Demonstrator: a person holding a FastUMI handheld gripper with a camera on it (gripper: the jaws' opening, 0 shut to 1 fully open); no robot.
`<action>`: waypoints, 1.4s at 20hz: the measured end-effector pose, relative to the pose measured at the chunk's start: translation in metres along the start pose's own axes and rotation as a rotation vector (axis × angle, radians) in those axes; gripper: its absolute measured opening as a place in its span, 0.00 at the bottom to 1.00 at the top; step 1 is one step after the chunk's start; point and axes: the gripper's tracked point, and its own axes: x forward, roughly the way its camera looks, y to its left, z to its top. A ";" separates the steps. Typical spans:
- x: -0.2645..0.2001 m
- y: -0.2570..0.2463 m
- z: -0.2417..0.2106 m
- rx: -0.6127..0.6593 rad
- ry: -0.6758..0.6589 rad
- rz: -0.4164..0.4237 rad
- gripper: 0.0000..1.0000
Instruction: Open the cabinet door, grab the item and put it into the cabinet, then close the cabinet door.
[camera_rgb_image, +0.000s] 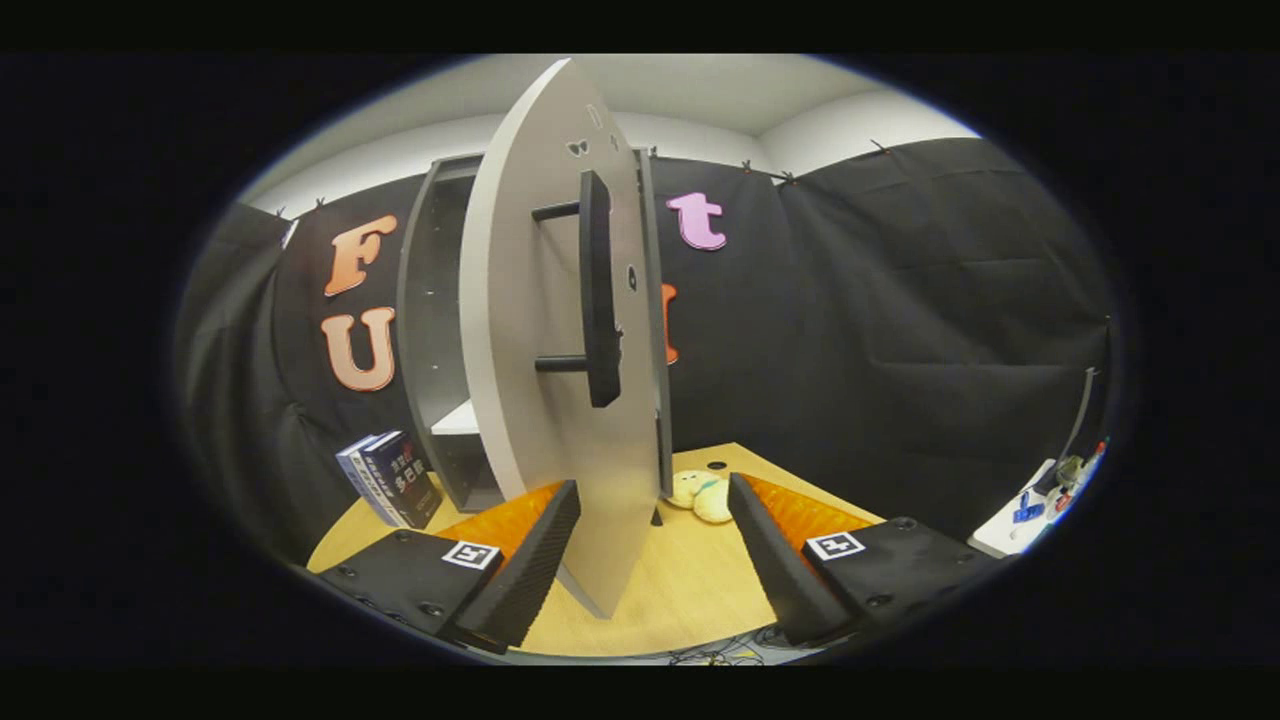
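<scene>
The grey cabinet (435, 330) stands on the wooden table with its door (545, 330) swung out toward me, edge-on. A black bar handle (598, 290) runs down the door's face. The door's lower edge sits between my two fingers without touching either. My gripper (650, 505) is open, fingers spread wide. A small yellow plush toy (702, 495) lies on the table just beyond the fingers, to the right of the door. Inside the cabinet a white shelf (456, 418) shows.
Two dark books (392, 478) lean against the cabinet's left side. A white side surface with small coloured items (1040, 500) sits far right. Black cloth walls surround the wooden table (690, 590). A round hole (716, 466) marks the tabletop behind the toy.
</scene>
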 end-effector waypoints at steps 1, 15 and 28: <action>0.002 0.007 0.000 0.002 0.002 0.006 0.96; 0.034 0.095 -0.004 -0.076 0.000 0.081 0.96; 0.034 0.122 -0.009 -0.017 0.000 0.059 0.96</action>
